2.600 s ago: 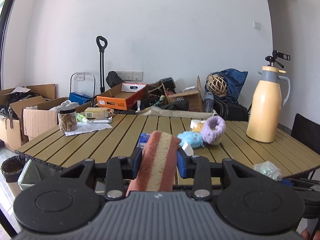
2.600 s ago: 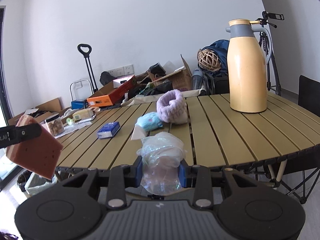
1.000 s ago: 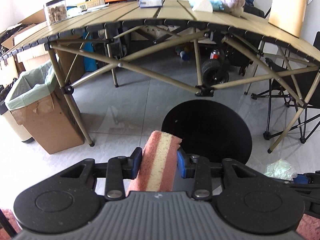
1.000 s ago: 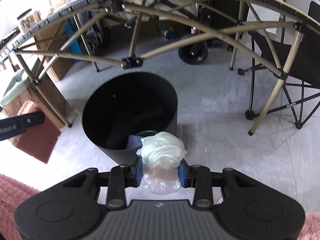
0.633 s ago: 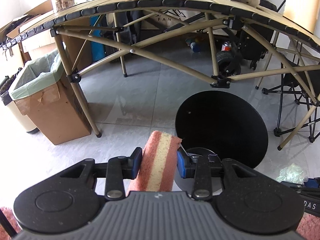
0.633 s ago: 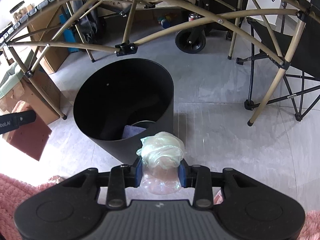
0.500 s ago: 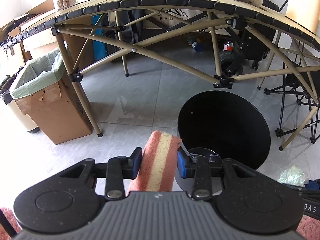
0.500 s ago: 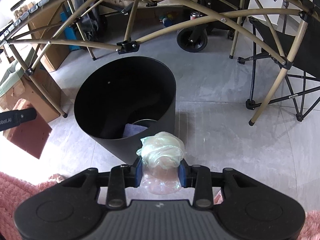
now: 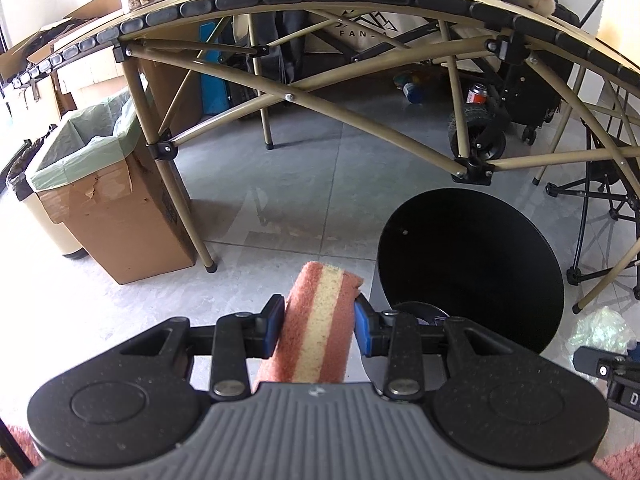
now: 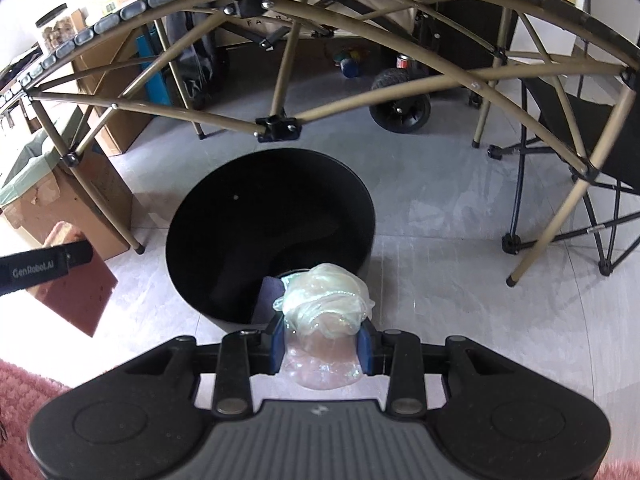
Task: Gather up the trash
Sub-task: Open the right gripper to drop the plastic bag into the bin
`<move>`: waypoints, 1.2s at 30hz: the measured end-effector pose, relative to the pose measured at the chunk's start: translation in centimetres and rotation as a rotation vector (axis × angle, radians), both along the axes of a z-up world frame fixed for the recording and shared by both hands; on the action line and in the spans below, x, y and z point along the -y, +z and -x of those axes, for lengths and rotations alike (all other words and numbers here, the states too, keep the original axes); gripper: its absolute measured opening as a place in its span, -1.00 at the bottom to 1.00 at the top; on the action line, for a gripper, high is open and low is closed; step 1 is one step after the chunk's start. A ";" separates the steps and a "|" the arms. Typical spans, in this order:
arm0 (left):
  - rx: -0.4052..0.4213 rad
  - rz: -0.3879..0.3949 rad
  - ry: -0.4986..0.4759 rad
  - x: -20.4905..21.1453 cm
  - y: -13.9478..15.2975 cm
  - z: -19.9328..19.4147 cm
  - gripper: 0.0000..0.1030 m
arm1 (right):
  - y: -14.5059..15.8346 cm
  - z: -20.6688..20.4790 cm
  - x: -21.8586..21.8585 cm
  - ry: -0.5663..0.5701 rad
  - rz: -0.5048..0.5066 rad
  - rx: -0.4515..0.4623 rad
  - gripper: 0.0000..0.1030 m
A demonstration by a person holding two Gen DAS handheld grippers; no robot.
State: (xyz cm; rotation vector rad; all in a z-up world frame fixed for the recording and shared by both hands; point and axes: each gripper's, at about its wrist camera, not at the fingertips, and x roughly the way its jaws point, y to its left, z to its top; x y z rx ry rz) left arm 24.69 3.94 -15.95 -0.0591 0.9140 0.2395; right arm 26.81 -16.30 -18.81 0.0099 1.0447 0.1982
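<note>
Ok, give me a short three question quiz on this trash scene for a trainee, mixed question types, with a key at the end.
1. True or false: the left hand-held gripper is shut on a sponge.
2. What does the right hand-held gripper hold? A) crumpled plastic bag B) jar C) tissue box
3. Fill in: the black bin stands on the floor beside a ____ lined with a green bag.

Key: 1 true; 2 A; 3 cardboard box.
</note>
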 end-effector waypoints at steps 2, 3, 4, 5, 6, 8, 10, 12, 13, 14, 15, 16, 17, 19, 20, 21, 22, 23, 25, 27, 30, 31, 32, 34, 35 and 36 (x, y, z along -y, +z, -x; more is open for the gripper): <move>0.002 0.004 0.006 -0.3 0.1 -0.2 -0.30 | 0.1 -0.6 -0.4 0.006 0.001 0.005 -0.34; 0.004 0.007 0.008 -0.4 0.1 -0.3 -0.30 | 0.2 -1.0 -0.6 0.008 0.002 0.008 -0.34; 0.004 0.009 0.010 -0.6 0.1 -0.4 -0.29 | 0.3 -1.3 -0.8 0.010 0.001 0.012 -0.34; 0.005 0.009 0.013 -0.7 0.1 -0.5 -0.30 | 0.3 -1.7 -1.1 0.013 0.001 0.015 -0.34; 0.005 0.009 0.017 -0.8 0.0 -0.6 -0.30 | 0.4 -2.0 -1.4 0.015 0.002 0.017 -0.34; 0.005 0.017 0.025 -1.1 0.0 -0.8 -0.30 | 0.3 -2.7 -1.8 0.020 0.001 0.018 -0.34; 0.007 0.023 0.029 -1.4 0.0 -0.9 -0.29 | 0.2 -3.5 -2.5 0.027 0.000 0.015 -0.34; 0.010 0.024 0.034 -1.7 0.0 -0.9 -0.29 | 0.0 -4.2 -3.2 0.033 0.000 0.012 -0.34; 0.010 0.026 0.037 -1.9 0.1 -1.0 -0.29 | -0.1 -4.5 -3.5 0.035 0.000 0.010 -0.34; 0.010 0.029 0.041 -2.0 0.1 -1.1 -0.29 | -0.2 -4.8 -3.7 0.036 -0.002 0.009 -0.34; 0.010 0.032 0.046 -2.2 0.0 -1.2 -0.29 | -0.2 -5.2 -4.1 0.037 -0.003 0.007 -0.34; 0.009 0.034 0.052 -2.3 0.0 -1.3 -0.29 | -0.3 -5.5 -4.3 0.039 -0.003 0.005 -0.34; 0.009 0.037 0.056 -2.5 0.0 -1.5 -0.30 | -0.5 -5.9 -4.7 0.039 -0.003 0.003 -0.34; 0.012 0.042 0.061 -2.7 0.0 -1.7 -0.29 | -0.7 -6.5 -5.2 0.040 -0.006 -0.004 -0.34; 0.014 0.041 0.063 -2.7 0.0 -1.9 -0.30 | -0.8 -6.9 -5.5 0.042 -0.006 -0.007 -0.34; 0.015 0.039 0.065 -2.8 0.0 -2.0 -0.29 | -1.0 -7.1 -5.8 0.043 -0.006 -0.010 -0.34; 0.015 0.039 0.067 -3.0 -0.1 -2.2 -0.29 | -1.1 -7.4 -6.0 0.044 -0.006 -0.013 -0.34; 0.014 0.040 0.070 -3.1 -0.1 -2.3 -0.29 | -1.3 -7.6 -6.2 0.045 -0.006 -0.018 -0.34; 0.012 0.044 0.079 -3.4 -0.3 -2.7 -0.29 | -1.7 -8.1 -6.7 0.044 -0.007 -0.026 -0.34; 0.009 0.052 0.091 -3.9 -0.5 -3.2 -0.29 | -2.1 -8.6 -7.0 0.042 -0.006 -0.035 -0.34; 0.004 0.057 0.107 -4.2 -0.8 -3.8 -0.30 | -2.6 -9.2 -7.1 0.034 -0.002 -0.043 -0.34; 0.003 0.057 0.109 -4.2 -0.9 -4.0 -0.30 | -2.8 -9.4 -7.2 0.031 -0.001 -0.047 -0.34; 0.003 0.055 0.110 -4.3 -1.0 -4.2 -0.29 | -2.9 -9.5 -7.3 0.028 -0.001 -0.050 -0.34; 0.002 0.053 0.109 -4.4 -1.1 -4.4 -0.29 | -3.3 -9.8 -7.4 0.024 0.000 -0.056 -0.33; 0.001 0.055 0.107 -4.4 -1.2 -4.4 -0.30 | -3.4 -9.9 -7.4 0.024 0.000 -0.061 -0.33; 0.000 0.058 0.106 -4.5 -1.3 -4.4 -0.30 | -3.5 -10.0 -7.4 0.024 -0.002 -0.066 -0.30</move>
